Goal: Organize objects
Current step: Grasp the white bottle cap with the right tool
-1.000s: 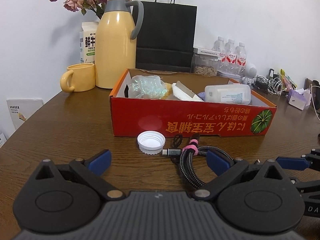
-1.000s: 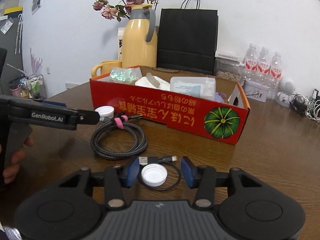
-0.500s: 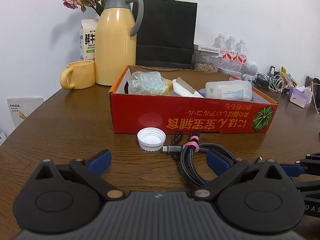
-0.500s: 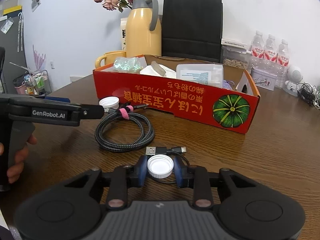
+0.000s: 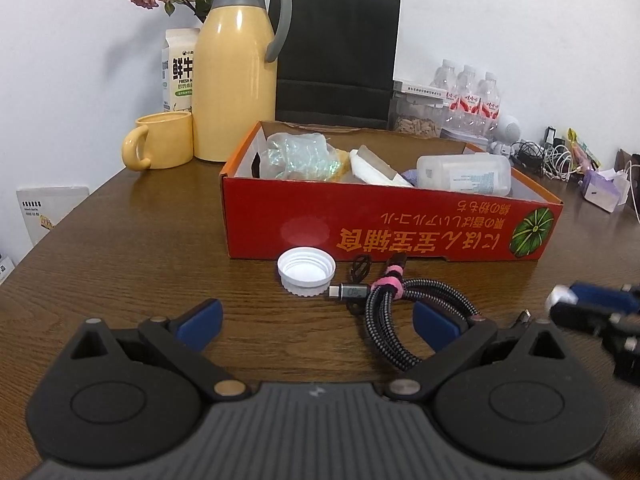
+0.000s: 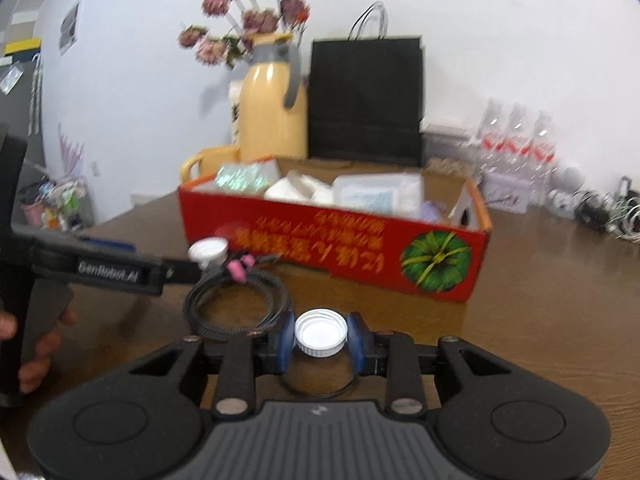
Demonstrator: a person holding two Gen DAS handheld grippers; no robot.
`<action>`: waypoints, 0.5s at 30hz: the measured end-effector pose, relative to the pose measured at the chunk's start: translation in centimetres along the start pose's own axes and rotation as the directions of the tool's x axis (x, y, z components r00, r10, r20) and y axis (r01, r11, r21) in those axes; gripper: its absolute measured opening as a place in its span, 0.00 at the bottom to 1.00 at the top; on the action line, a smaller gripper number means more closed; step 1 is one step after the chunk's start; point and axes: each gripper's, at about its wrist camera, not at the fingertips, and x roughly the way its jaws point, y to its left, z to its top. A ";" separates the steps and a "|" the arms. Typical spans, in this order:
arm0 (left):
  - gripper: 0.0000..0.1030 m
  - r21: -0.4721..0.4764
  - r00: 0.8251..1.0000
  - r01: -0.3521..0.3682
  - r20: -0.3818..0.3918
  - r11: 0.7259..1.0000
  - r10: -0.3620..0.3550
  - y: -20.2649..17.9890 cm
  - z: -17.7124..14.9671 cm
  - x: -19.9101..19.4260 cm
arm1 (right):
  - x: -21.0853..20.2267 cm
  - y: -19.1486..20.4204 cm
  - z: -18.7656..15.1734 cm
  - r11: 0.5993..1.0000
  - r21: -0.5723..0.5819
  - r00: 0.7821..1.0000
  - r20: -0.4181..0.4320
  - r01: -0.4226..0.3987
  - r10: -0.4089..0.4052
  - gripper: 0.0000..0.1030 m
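red box (image 5: 304, 220) (green pumpkin print), white cap (image 6: 320, 332), yellow thermos (image 5: 236, 72)

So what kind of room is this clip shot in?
Probably an office or break room: a wooden table against a white wall, with a yellow thermos jug, bottled water and tangled charger cables.

The right wrist view is smeared throughout, so the lettering on the red box (image 6: 334, 236) cannot be read. In the left wrist view the right gripper (image 5: 560, 298) enters at three o'clock as a blur, cut by the edge. The braided cable (image 5: 394, 320) partly disappears behind the left gripper's (image 5: 318, 318) right finger.
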 end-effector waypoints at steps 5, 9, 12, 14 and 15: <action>1.00 -0.003 1.000 0.010 -0.025 1.000 -0.010 -0.2 0.2 0.3 | 0.0 -1.5 0.3 0.997 0.001 0.997 0.041 0.073 -0.073 0.27; 1.00 -0.021 0.998 0.046 -0.050 0.999 -0.047 -1.0 0.6 0.4 | 0.2 -2.7 0.5 0.994 0.000 0.992 0.054 0.113 -0.113 0.27; 1.00 -0.022 0.994 0.068 -0.084 0.997 -0.069 -2.2 1.0 0.9 | 0.2 -3.2 0.4 0.992 -0.007 0.990 0.064 0.127 -0.127 0.27; 1.00 -0.028 0.991 0.075 -0.111 0.997 -0.078 -3.0 1.2 1.4 | 0.1 -3.3 0.4 0.991 -0.015 0.988 0.075 0.134 -0.133 0.27; 1.00 -0.028 0.989 0.074 -0.123 0.997 -0.077 -3.5 1.4 1.7 | 0.1 -3.4 0.4 0.991 -0.015 0.988 0.079 0.136 -0.134 0.27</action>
